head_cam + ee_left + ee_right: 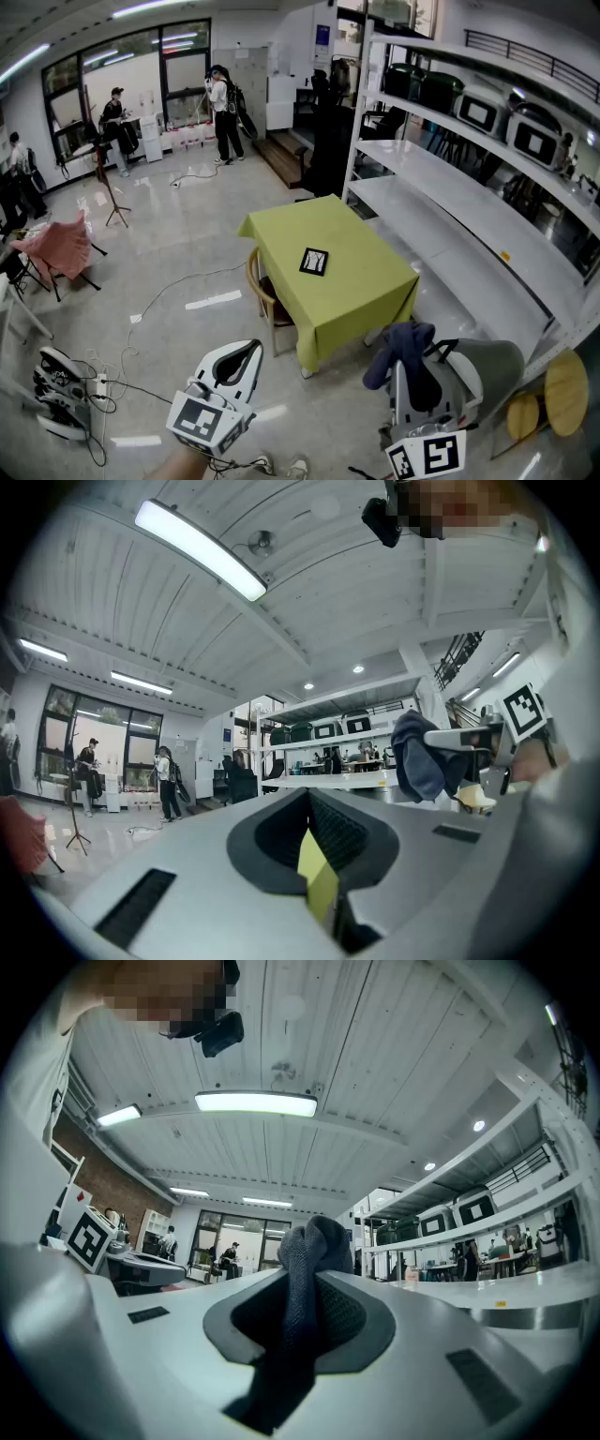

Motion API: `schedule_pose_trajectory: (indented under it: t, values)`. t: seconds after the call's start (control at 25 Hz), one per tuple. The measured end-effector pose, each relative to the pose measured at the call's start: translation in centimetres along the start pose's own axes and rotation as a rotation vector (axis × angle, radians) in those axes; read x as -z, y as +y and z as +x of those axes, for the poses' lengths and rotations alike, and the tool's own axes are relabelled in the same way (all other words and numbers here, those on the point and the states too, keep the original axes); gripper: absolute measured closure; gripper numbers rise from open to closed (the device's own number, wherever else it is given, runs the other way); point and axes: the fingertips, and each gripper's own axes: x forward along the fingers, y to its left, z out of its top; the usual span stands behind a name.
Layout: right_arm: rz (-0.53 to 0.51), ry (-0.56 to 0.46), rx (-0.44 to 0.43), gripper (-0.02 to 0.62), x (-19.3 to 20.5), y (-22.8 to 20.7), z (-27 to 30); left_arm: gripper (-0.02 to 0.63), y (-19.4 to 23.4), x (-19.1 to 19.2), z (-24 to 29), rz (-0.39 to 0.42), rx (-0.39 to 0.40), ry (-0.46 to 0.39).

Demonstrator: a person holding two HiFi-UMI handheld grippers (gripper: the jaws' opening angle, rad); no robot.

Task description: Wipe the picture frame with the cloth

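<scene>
the small black rectangular picture frame (314, 261) lies flat mid-way on the yellow-green covered tabletop (366, 291). well apart from that tabletop, the right gripper (302, 1321) has its fingers pinching a dark blue fabric cloth (314, 1241); the left gripper (246, 352) has its fingers pressed together, empty.

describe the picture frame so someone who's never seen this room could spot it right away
A tall white shelving unit runs along the room's right side, and beside it stands a table draped in yellow-green. The picture frame lies flat near the middle of that table, the only thing on it: a small dark-bordered square with a pale centre.
</scene>
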Motion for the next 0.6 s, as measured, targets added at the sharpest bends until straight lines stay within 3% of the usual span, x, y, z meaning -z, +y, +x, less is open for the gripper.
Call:
schedule_pose_trajectory:
  t: [0.6]
  values:
    - [-0.023, 0.034, -0.028, 0.518, 1.4, -2.1, 0.4, 0.600, -0.5, 0.0, 1.5, 0.009, -0.023, 0.012]
